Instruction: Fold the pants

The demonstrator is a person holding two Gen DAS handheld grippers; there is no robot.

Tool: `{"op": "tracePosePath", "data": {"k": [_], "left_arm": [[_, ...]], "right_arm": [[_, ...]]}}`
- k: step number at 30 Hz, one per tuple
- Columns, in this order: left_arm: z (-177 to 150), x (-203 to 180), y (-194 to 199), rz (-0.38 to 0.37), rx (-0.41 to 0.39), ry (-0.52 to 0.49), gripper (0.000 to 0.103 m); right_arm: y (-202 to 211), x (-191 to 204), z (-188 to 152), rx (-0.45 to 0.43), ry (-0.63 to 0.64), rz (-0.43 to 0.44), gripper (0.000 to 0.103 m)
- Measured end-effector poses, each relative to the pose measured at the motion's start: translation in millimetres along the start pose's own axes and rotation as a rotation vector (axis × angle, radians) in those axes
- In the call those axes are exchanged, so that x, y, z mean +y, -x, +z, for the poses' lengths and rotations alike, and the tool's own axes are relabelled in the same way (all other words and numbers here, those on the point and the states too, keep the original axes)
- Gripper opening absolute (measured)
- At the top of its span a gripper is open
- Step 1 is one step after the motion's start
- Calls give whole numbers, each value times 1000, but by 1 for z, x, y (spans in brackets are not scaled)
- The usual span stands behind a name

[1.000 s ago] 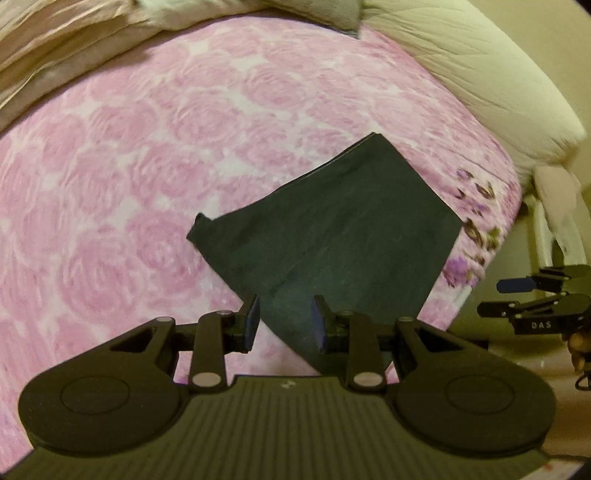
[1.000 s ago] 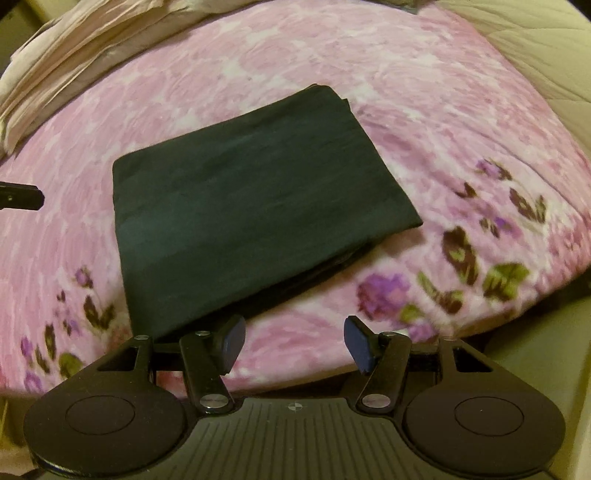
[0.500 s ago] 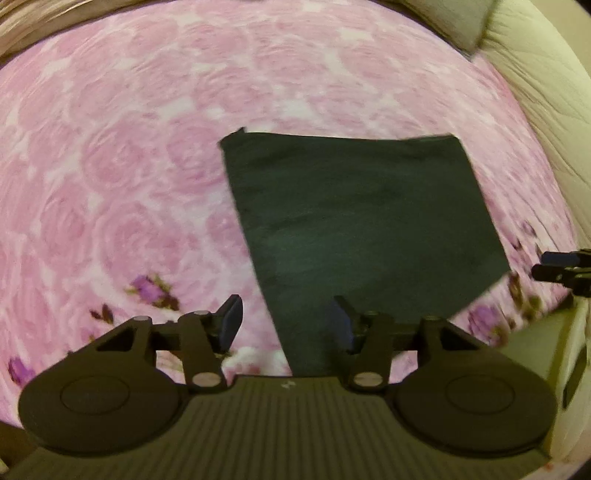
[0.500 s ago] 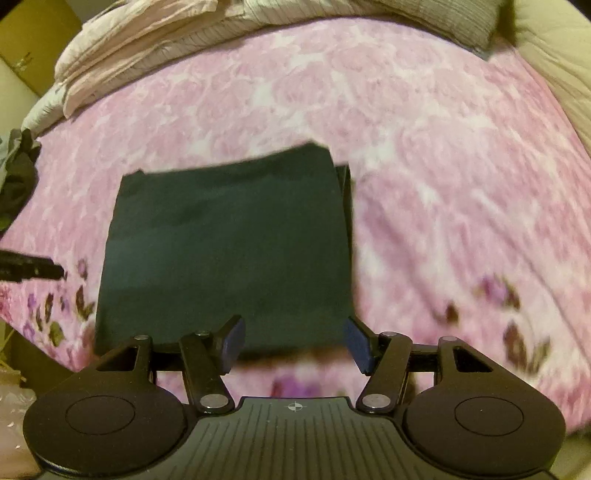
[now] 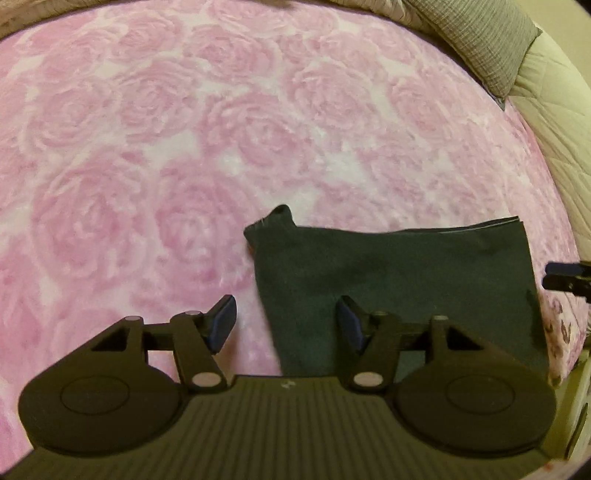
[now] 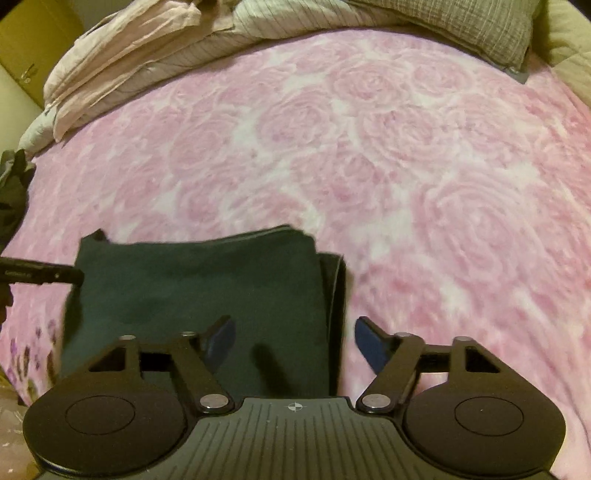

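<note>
Both grippers pulled back nearer since earlier | folded dark pants point(image 5: 399, 280) flat on rose blanket's point(image 5: 221, 129) near edge | my left gripper point(image 5: 286, 325), right gripper point(image 6: 293, 345) spread, empty | fold looks finished; next: withdraw

The pants point(image 6: 199, 288) are showing as dark, matt woven cloth, smooth, with a thin pale stitched edge. The bed's blanket point(image 5: 221, 129) is looking plush and fleecy, its pink rose pattern standing in soft relief. The pillow point(image 6: 472, 29) is showing a coarser checked weave, and the crumpled sheet point(image 6: 122, 55) is looking thin and creased. Each hand-held gripper, left point(image 5: 286, 325) and right point(image 6: 295, 345), is appearing as matt black plastic with a ribbed body, shiny metal pivot pins and blue rubbery pads point(image 5: 223, 321).
</note>
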State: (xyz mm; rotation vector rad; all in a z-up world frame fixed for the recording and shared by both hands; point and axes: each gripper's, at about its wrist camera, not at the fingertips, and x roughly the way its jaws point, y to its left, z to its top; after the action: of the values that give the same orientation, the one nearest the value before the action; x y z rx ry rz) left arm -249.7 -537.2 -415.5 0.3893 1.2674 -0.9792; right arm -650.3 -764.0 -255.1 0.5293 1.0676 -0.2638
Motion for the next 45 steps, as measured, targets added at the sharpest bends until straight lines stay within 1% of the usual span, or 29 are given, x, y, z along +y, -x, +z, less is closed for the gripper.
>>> {"op": "tracePosePath", "data": {"k": [3, 6, 8, 10, 12, 13, 14, 15, 16, 17, 18, 19, 20, 21, 23, 24, 27, 29, 30, 31, 33, 35, 36, 38, 40, 42, 44, 45], "left_arm": [[3, 6, -12, -5, 24, 11, 58], [2, 7, -22, -4, 36, 9, 58], [3, 8, -26, -11, 31, 16, 58], [2, 10, -26, -38, 9, 33, 58], [2, 9, -29, -57, 8, 48, 58], [2, 8, -30, -61, 6, 50, 58], [3, 6, -30, -64, 5, 54, 55], [4, 3, -31, -66, 6, 60, 50], [5, -1, -30, -68, 9, 64, 42], [6, -5, -29, -53, 11, 64, 34], [8, -10, -27, -32, 13, 55, 29], [11, -17, -22, -6, 14, 35, 21], [13, -24, -18, 14, 12, 14, 14], [18, -33, -11, 30, 2, -16, 13], [28, -51, 1, 35, -18, -72, 12], [33, -59, 4, 28, -29, -91, 12], [59, -91, 3, -22, -73, -157, 12], [81, -109, -11, -66, -93, -188, 12], [91, -119, -20, -75, -100, -204, 13], [101, -130, -31, -73, -106, -223, 15], [114, -143, -50, -52, -96, -238, 17], [116, -149, -58, -18, -83, -252, 19], [114, -150, -56, -7, -86, -268, 19], [102, -150, -42, 7, -98, -303, 24], [86, -148, -26, 27, -96, -330, 24], [61, -145, -11, 42, -87, -355, 24], [27, -148, 3, 64, -83, -406, 25], [11, -151, 8, 66, -85, -433, 25]], "right_arm": [[-22, -15, 9, 25, -34, 34, 71], [-42, -28, 15, 55, -48, 88, 71], [-52, -38, 17, 48, -76, 134, 71], [-55, -49, 19, 31, -108, 194, 71], [-57, -60, 19, 28, -147, 254, 70], [-58, -64, 19, 31, -160, 277, 66], [-58, -66, 20, 41, -166, 294, 47], [-58, -68, 21, 56, -173, 320, 35], [-57, -70, 22, 70, -187, 338, 24], [-53, -68, 24, 66, -179, 334, 12], [-47, -65, 25, 60, -160, 332, 10], [-39, -63, 27, 48, -145, 329, 9], [-29, -60, 29, 36, -130, 323, 8], [-19, -60, 31, 23, -122, 320, 8], [-1, -64, 32, -2, -115, 318, 7], [7, -68, 31, -19, -127, 309, 7], [27, -99, 27, -98, -220, 267, 7], [31, -118, 26, -133, -260, 217, 7], [31, -125, 25, -141, -273, 191, 7], [29, -132, 23, -145, -294, 157, 7], [22, -141, 19, -132, -314, 87, 11], [23, -138, 15, -141, -298, -8, 20], [29, -137, 13, -153, -285, -34, 23], [43, -133, 6, -165, -245, -58, 34], [56, -118, -4, -161, -167, -64, 39], [62, -89, -16, -148, -59, -50, 47], [64, -55, -35, -115, 114, -22, 62], [64, -39, -46, -96, 212, -9, 64]]}}
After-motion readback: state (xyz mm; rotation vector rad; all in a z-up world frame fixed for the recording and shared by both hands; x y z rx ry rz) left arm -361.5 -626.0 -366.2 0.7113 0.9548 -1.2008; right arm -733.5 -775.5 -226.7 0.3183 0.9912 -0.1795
